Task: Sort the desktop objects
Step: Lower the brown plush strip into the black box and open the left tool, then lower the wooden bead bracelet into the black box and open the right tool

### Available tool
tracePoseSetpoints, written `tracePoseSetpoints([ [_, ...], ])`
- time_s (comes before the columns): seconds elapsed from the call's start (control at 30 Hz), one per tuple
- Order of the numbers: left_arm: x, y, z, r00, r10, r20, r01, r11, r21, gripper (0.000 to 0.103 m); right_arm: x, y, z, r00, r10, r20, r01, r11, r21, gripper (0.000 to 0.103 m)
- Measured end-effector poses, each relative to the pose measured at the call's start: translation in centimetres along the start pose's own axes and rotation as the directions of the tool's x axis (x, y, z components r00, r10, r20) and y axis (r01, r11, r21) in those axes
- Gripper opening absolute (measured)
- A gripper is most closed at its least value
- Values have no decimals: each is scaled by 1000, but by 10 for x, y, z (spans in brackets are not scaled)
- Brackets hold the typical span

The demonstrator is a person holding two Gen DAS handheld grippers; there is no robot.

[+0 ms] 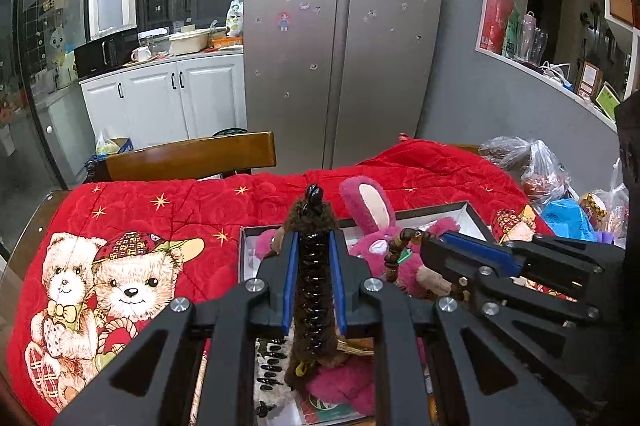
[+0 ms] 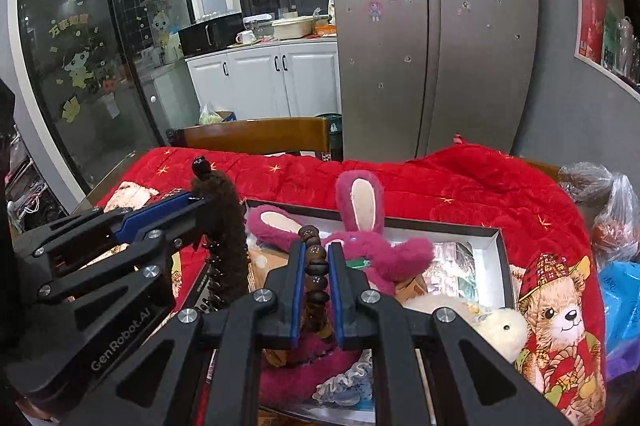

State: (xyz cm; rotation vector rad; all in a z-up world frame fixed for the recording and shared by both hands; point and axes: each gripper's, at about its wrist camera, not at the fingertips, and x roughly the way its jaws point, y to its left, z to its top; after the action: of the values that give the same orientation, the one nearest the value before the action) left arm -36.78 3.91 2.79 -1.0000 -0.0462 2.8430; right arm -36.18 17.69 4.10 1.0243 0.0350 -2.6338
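Both grippers clamped on small items above an open box on the red-covered surface.

In the left wrist view, the left gripper (image 1: 314, 258) at lower centre is closed on a brown fuzzy hair clip (image 1: 313, 290) with black teeth, held upright between its blue pads; the right gripper (image 1: 430, 246) reaches in from the right edge, pinching a string of brown wooden beads (image 1: 394, 254). In the right wrist view those beads stand between the closed pads at lower centre. Just behind both, a pink plush bunny (image 2: 362, 222) lies in the shallow box (image 2: 494, 232), a cream plush toy (image 2: 496, 326) at its lower right. The red bear-print quilt (image 1: 132, 226) spreads beneath, with a wooden chair (image 1: 192, 156) and silver fridge (image 1: 344, 26) beyond.
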Motion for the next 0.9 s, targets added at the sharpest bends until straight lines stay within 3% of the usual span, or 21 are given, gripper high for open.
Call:
tracePoseSetpoints([
  [0.3, 2, 6, -1, 1000, 9, -9, -9, 1000, -1, 19, -1, -8, -1, 999, 48, -11, -47, 998, 44, 12],
  [0.33, 2, 5, -1, 1000, 13, -14, -13, 1000, 8, 28, -1, -9, -1, 998, 54, -13, -53, 998, 46, 13],
  [0.37, 2, 4, -1, 1000, 17, -16, -17, 1000, 12, 48, -1, -9, -1, 998, 57, -13, -56, 997, 51, 15],
  [0.43, 1, 5, -1, 999, 53, -3, -53, 999, 12, 67, -3, -10, -1, 998, 55, -6, -55, 997, 59, 37],
  [0.47, 0, 6, -1, 998, 64, 9, -64, 998, 13, 72, -3, -11, 0, 999, 49, -1, -49, 997, 62, 38],
  [0.6, -5, 10, 1, 998, 57, 21, -57, 998, 5, 77, -8, -18, 2, 1000, 22, 12, -23, 997, 76, 51],
  [0.77, -9, 12, 4, 996, 79, 30, -80, 996, 27, 79, -11, -24, 4, 1000, 17, 16, -18, 996, 92, 52],
  [0.9, -18, 22, 8, 996, 77, 45, -77, 997, -7, 80, -11, -23, 4, 1000, 28, 12, -29, 995, 96, 52],
])
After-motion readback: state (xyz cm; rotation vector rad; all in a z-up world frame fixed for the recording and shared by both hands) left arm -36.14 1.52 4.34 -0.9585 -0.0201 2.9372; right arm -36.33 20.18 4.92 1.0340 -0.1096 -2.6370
